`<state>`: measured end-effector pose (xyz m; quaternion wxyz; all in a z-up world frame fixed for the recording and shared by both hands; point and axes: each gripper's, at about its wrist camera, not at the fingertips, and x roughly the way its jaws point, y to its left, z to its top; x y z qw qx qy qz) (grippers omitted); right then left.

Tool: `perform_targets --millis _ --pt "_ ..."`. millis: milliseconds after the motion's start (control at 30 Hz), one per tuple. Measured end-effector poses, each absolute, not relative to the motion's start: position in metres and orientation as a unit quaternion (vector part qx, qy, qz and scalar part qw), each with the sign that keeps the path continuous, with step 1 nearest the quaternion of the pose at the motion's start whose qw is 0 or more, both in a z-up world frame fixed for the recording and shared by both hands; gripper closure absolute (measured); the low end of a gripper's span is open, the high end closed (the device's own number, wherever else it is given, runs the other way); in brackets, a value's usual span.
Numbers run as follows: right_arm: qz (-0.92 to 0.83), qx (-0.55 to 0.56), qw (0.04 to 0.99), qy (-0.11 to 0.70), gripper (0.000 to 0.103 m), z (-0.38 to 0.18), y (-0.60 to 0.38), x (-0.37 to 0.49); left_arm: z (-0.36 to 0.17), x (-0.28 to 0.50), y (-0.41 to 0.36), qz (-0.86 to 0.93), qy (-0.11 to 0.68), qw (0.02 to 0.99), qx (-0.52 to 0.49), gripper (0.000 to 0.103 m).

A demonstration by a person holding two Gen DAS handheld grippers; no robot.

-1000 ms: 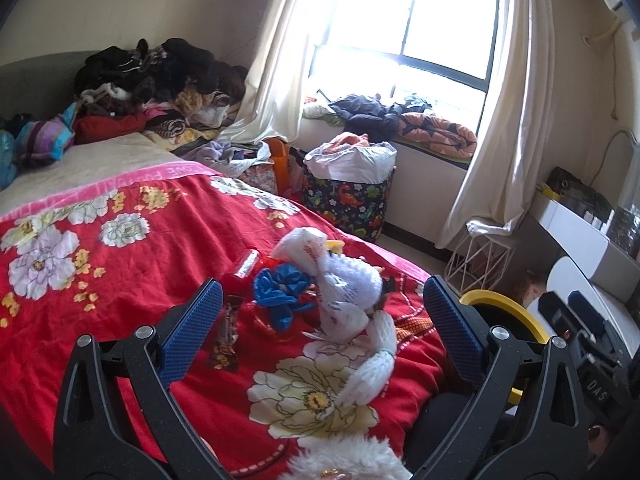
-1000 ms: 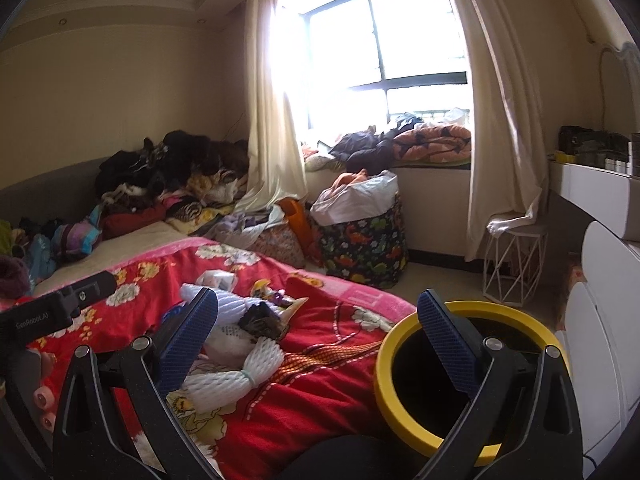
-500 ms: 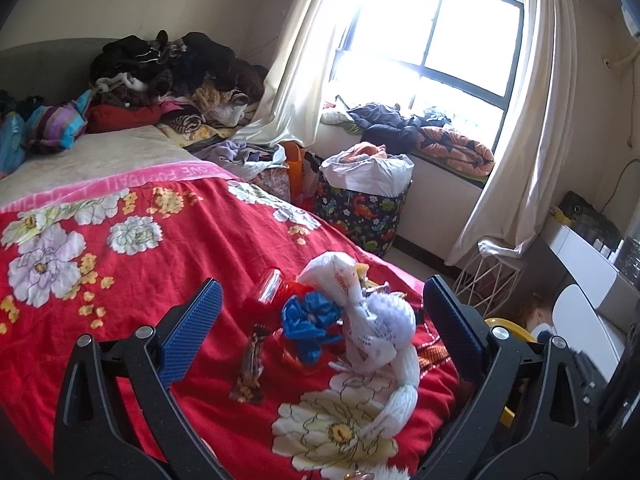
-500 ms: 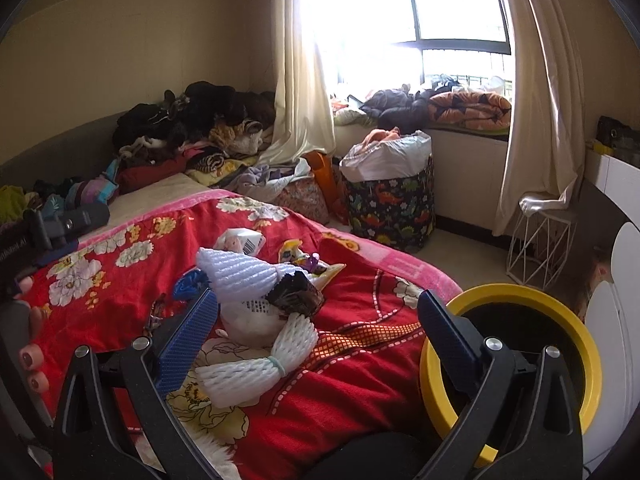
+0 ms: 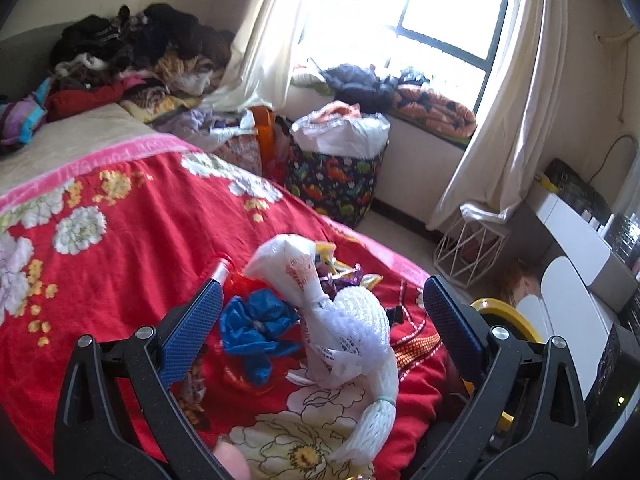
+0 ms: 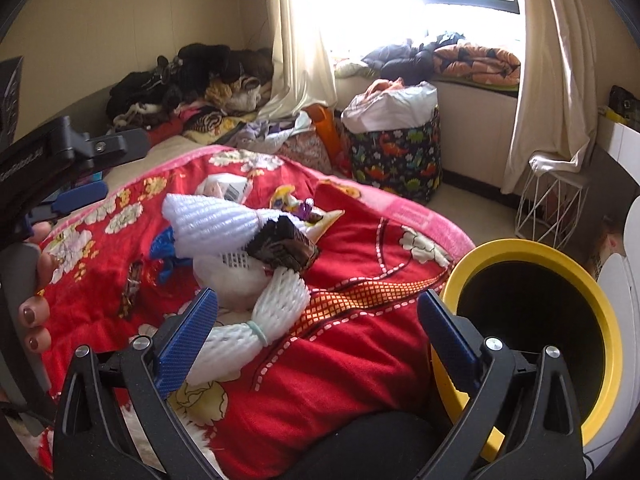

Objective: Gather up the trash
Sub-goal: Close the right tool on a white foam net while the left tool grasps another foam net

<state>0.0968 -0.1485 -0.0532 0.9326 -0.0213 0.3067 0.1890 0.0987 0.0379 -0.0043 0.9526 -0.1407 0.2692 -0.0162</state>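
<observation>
Both views have closed in on trash pile; left gripper (image 5: pixel 320 316) & right gripper (image 6: pixel 316 320) spread wide, empty. Take white foam net (image 6: pixel 256 320) first, then bin (image 6: pixel 532 312).

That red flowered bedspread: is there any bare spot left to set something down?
Yes. The red bedspread is bare between its pink border and the trash pile, and again between the white foam netting and the yellow-rimmed bin. Around the blue wrapper it is crowded.

A red bedspread with white and yellow flowers (image 5: pixel 120 256); white foam netting (image 5: pixel 360 320); crumpled blue plastic wrapper (image 5: pixel 256 324); yellow-rimmed black bin (image 6: pixel 532 312).
</observation>
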Motion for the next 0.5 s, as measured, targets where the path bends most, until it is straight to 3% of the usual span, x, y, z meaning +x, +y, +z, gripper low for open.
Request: perform_targets --millis 100,233,500 --pt "0.197 -0.023 0.925 0.326 0.011 -0.060 -0.146 0.107 -0.013 0.111 0.038 -0.026 0.289 0.945 -0.153 0.011" --pt "0.219 -0.013 0.906 0.363 0.027 -0.071 -0.140 0.124 -0.022 0.122 0.036 -0.043 0.307 0.937 -0.159 0.012" --pt "0.253 0.019 0.874 0.415 0.037 -0.093 -0.125 0.147 -0.032 0.136 0.036 -0.063 0.335 0.922 -0.185 0.031"
